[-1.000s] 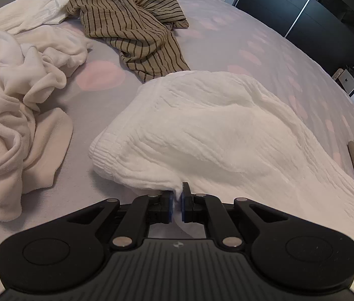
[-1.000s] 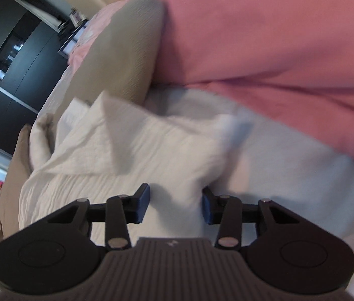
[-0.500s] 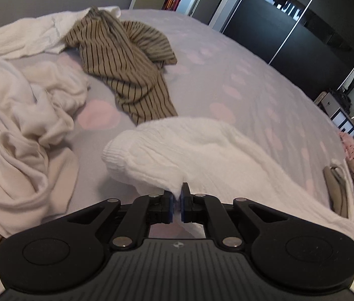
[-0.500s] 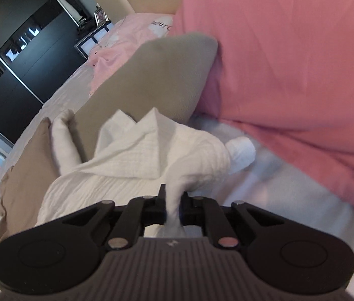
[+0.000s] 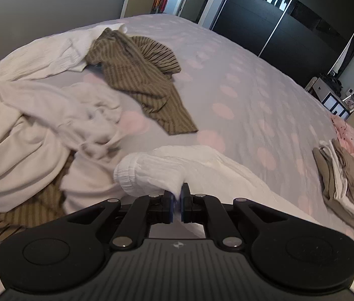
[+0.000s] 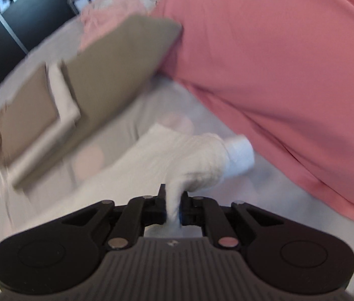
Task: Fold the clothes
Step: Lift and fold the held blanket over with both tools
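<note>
left gripper (image 5: 176,202): jaws pinched together on an edge of the white crinkled garment (image 5: 167,173), fabric bunched right at the blue pads
right gripper (image 6: 173,207): jaws clamped on another bunched part of the white crinkled garment (image 6: 194,160), cloth squeezed through the narrow gap
garment position: held off the bed at both ends, draping down between them; elastic hem rolled over just left of the left gripper
bedsheet (image 5: 239,95): lilac with pale pink dots, under everything
near left: heap of white and cream clothes (image 5: 34,135), a striped piece poking out beneath it
near right, left view: folded stack of tan and white items (image 5: 340,175) by the bed edge
right view, mid: folded tan and white pieces (image 6: 39,115), blurred, beside a tan pillow (image 6: 116,62)
right view, right side: big pink pillow or duvet (image 6: 277,62), touching the tan pillow
mid bed: olive striped garment (image 5: 139,75), crumpled, partly over a white piece (image 5: 51,55)
far: black sliding wardrobe (image 5: 290,20), doorway to its left
</note>
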`<state>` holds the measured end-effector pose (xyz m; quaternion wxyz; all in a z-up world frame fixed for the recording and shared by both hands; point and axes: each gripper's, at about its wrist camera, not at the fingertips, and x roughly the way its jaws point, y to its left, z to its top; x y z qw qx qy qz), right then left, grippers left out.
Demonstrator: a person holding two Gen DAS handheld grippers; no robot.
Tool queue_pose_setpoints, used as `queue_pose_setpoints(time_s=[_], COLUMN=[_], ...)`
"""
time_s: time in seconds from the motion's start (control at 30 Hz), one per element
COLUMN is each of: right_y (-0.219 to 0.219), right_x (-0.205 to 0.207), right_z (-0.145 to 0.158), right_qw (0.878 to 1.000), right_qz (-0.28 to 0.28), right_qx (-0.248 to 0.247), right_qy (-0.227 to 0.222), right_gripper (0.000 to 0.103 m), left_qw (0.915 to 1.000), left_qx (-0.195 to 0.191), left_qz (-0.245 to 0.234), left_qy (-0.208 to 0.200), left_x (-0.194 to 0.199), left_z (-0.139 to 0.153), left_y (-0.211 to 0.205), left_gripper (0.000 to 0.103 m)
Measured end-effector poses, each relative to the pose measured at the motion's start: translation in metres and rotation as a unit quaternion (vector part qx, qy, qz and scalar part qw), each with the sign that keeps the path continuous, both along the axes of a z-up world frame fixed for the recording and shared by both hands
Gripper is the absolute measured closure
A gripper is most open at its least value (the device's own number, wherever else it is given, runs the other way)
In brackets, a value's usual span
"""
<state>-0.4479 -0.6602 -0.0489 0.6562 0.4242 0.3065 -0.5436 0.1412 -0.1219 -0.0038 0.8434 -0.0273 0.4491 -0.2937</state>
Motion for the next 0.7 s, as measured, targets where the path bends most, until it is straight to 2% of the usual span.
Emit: queue_pose_setpoints(time_s=[0.2,0.5,0.6,0.7], right_y=[0.043,0.063,0.067,0.069], right_x=[-0.027,-0.009,-0.005,-0.008], right_z=[-0.003,-0.035,-0.048,-0.058], right_qw=[0.999,0.991,0.986,0.983], right_qz=[0.03,0.078,0.09,0.095], right_qx=[0.024,0.034,0.041,0.05], right_qy=[0.028,0.105,0.136,0.146], right_gripper=[0.094,0.094,0.094,0.092], left_qw=[0.9998,0.993,0.9908,0.9881], left_qx=[0.014,0.104,0.121,0.139], left_qz=[-0.013,-0.051,-0.052,-0.056], left_qy=[0.009,0.021,0.031,0.032], left_x=[-0.015,-0.027,-0.025,-0.024], left_z=[-0.007,-0.054,-0.064,-0.07], left_y=[0.033,0.024,0.025,0.026], left_gripper=[0.1,0.098,0.095,0.091])
